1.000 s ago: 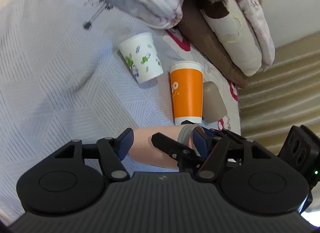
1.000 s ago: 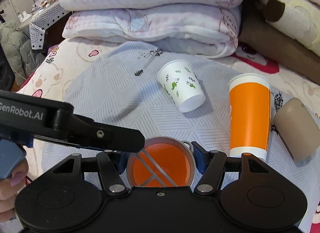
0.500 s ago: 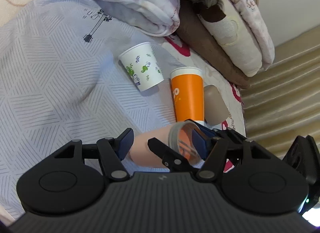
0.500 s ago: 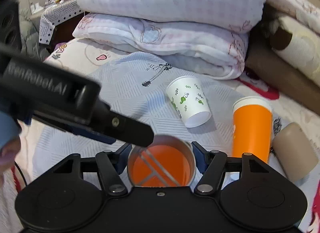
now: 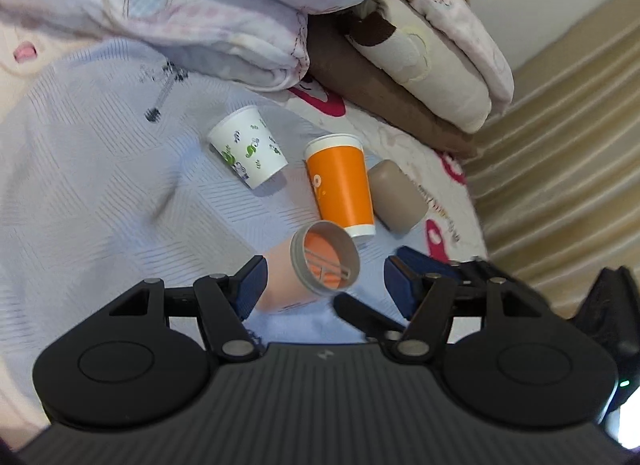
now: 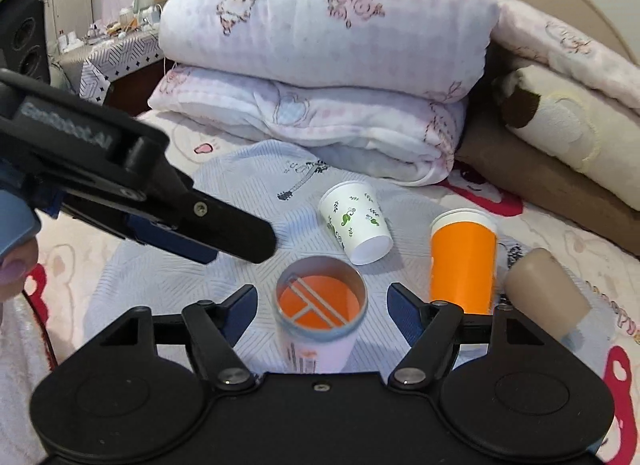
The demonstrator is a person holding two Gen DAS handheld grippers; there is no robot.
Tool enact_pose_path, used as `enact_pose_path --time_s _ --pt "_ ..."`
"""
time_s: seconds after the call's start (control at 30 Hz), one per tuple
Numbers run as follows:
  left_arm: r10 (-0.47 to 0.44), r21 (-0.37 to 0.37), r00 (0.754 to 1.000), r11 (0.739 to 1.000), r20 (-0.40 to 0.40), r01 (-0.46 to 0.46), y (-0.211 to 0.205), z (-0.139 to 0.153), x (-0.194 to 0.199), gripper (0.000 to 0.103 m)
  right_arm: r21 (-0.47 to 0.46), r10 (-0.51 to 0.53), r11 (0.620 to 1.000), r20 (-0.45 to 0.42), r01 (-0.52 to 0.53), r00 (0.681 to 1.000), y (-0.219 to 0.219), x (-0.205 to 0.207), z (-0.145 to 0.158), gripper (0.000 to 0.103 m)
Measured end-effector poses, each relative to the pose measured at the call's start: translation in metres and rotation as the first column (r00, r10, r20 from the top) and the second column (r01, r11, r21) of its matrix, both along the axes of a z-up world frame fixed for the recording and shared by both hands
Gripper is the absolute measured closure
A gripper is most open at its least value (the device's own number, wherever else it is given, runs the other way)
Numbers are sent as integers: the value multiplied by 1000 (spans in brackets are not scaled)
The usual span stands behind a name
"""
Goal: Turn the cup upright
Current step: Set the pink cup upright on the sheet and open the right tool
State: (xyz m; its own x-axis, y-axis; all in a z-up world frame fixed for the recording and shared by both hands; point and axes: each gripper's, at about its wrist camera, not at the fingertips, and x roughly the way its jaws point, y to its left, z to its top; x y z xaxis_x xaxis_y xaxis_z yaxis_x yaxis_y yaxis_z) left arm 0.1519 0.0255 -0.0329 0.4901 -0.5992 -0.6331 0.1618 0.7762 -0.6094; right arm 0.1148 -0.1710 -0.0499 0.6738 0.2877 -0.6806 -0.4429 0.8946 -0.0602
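A pale pink cup (image 6: 320,329) with a grey rim and orange inside stands upright on the light blue cloth (image 6: 248,193), mouth up. My right gripper (image 6: 322,305) is open, its blue pads apart on either side of the cup without touching it. In the left wrist view the same cup (image 5: 304,277) sits between the pads of my left gripper (image 5: 324,277), which is open; its left pad is close to the cup wall. The left gripper's arm (image 6: 132,201) crosses the left of the right wrist view.
A white cup with green leaves (image 6: 356,221) lies on its side behind. An orange cup (image 6: 462,261) stands upside down to the right, and a beige cup (image 6: 546,297) lies beside it. Folded quilts (image 6: 328,65) are stacked at the back.
My right gripper has opened and let go of the pink cup, which now stands free. Both grippers have drawn back and risen a little.
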Motion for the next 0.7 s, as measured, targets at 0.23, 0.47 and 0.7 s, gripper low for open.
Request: enact_pose_path --time_s 0.23,0.47,0.7 --pt "-30 131 997 991 77 20 -5 40 -43 40 41 -39 998 28 38 999 -14 -48 33 27" --pt "-63 242 993 970 100 37 -16 73 -92 39 141 -79 987 48 72 996 -32 -98 57 27" --pt "-68 393 982 920 174 -6 -30 95 -133 38 197 -167 968 46 155 985 -48 -139 67 26"
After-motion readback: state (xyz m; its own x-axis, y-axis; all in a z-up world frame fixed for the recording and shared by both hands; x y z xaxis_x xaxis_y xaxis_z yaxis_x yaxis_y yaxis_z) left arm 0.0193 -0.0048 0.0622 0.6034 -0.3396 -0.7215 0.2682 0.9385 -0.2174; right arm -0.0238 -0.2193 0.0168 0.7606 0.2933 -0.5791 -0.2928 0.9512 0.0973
